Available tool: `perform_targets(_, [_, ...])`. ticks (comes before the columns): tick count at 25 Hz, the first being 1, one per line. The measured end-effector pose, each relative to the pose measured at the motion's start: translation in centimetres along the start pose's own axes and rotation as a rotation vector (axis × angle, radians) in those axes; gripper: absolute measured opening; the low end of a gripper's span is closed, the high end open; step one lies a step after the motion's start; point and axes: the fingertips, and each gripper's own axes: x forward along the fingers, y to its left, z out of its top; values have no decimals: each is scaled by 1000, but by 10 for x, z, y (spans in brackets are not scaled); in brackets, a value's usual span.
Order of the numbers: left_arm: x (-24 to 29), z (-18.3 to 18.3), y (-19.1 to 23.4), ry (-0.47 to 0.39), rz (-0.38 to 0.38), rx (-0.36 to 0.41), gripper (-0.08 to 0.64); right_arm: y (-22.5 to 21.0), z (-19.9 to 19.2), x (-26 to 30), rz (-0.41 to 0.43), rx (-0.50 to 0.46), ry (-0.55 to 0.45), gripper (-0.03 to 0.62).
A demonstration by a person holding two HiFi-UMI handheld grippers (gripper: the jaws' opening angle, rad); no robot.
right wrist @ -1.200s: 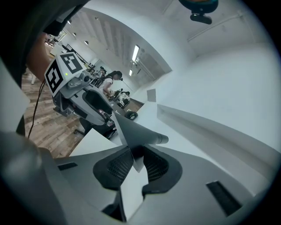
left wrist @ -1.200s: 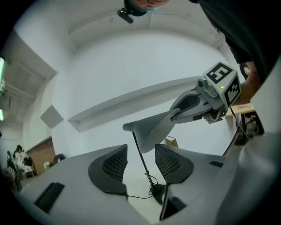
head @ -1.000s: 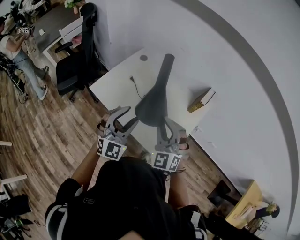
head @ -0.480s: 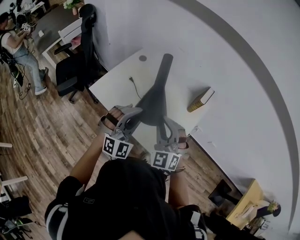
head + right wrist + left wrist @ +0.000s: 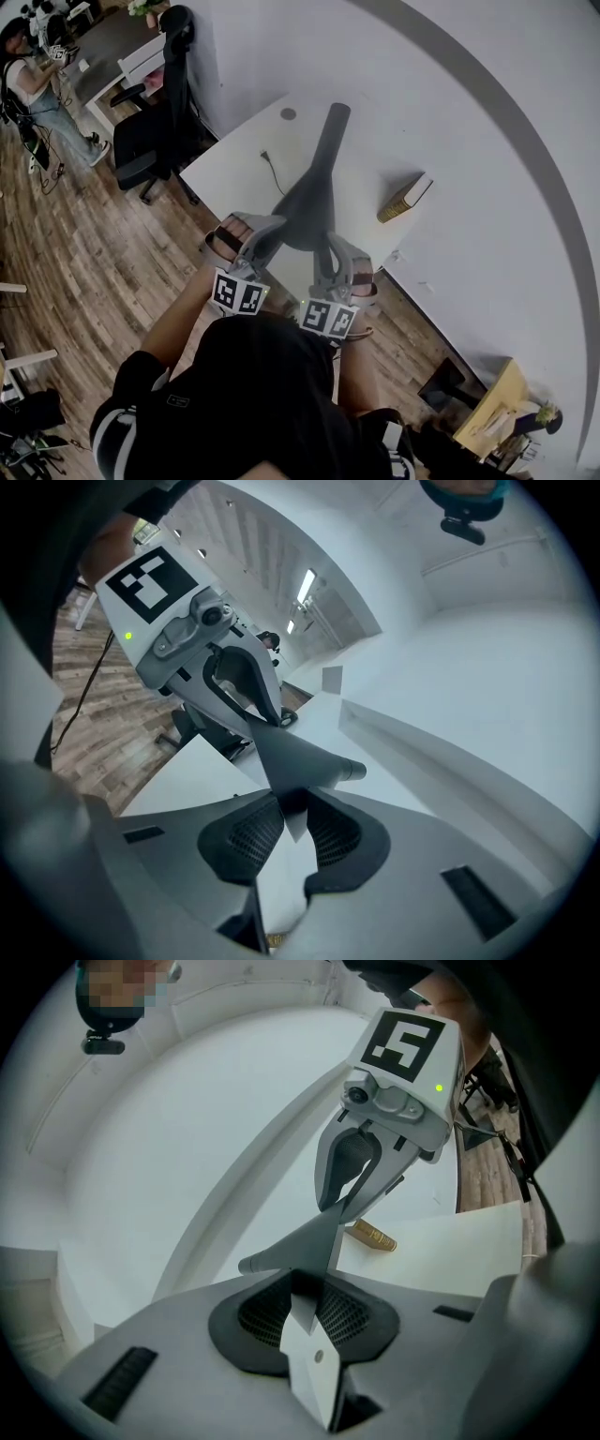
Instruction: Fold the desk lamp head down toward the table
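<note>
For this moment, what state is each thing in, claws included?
Left claw: has just been closing, now shut on the lamp head.
Right claw: shut on the lamp head's other side.
Lamp head: raised above the table, not yet folded down.
Book: closed, lying flat on the table.
Cord: lying loose on the table.
Chair: empty.

light: bright, even | edges: fisheye vignette | blur: slight
</note>
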Motion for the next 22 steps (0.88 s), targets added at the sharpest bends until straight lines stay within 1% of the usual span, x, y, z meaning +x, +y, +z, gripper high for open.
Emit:
perform_targets(2, [4,-5,-7,7,17,32,83,6,-7,3,4,-22,10,92])
perform_targets(5, [9,-16,-20,24,51,100,86,19,-18,10,4,-87,22,104])
perform_targets(12, [22,-34,-43,66,109,190,95,38,-39,23,-47,-164,19,114])
perform_targets(19, [37,-52,-60,89,142,240,110,53,-58,39,-47,-238,45,129])
perform_targets(22, [41,-57,-63,97,160,277,114,57,-63,44,-61,-266,44,132])
